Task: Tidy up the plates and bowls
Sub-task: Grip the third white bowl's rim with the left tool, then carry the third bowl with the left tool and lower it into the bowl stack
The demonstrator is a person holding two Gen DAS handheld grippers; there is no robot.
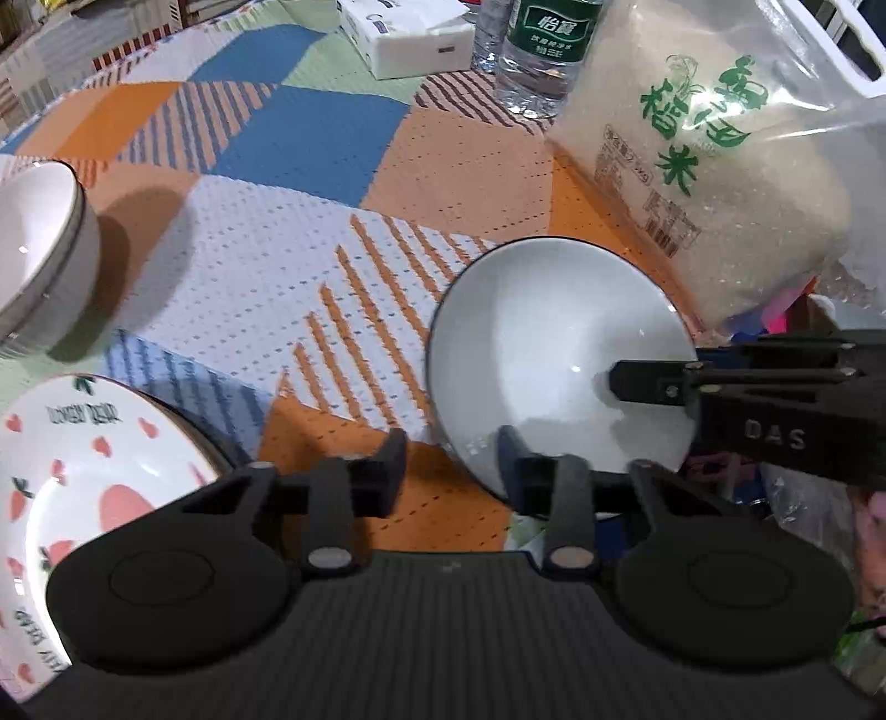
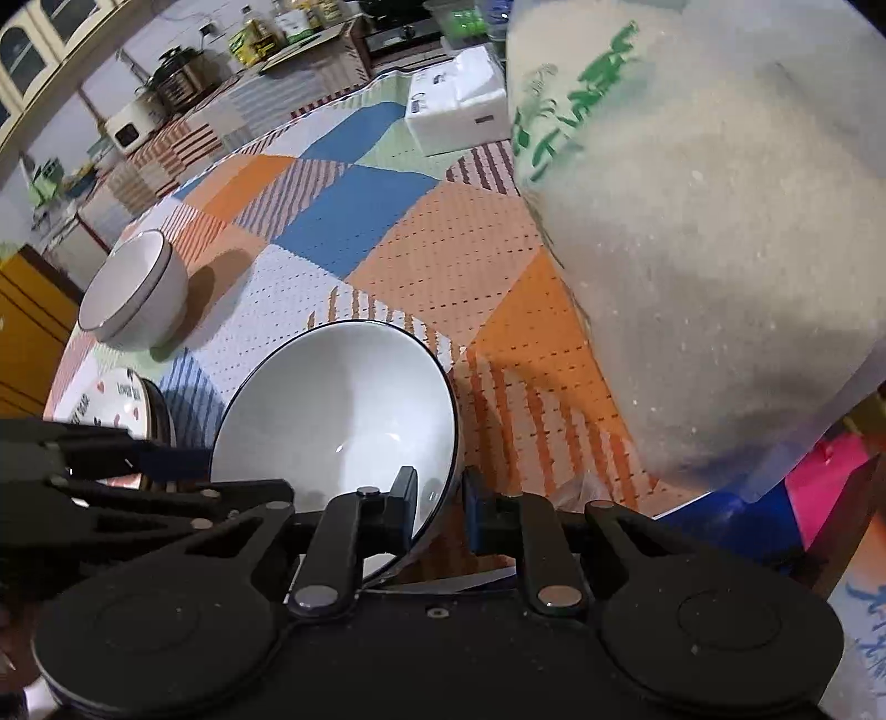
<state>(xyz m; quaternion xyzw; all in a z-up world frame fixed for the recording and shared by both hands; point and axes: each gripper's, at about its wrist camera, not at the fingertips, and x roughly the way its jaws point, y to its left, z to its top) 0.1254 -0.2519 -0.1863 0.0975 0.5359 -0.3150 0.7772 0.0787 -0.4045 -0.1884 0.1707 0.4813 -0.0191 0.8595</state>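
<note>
White bowl [image 2: 338,404] tilted, rim between both hand-held grippers' [image 2: 440,498] [image 1: 451,471] fingers.

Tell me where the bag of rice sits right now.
The bag of rice stands on the table's right side in both wrist views, just behind the tilted white bowl, with the water bottle beyond it.
</note>
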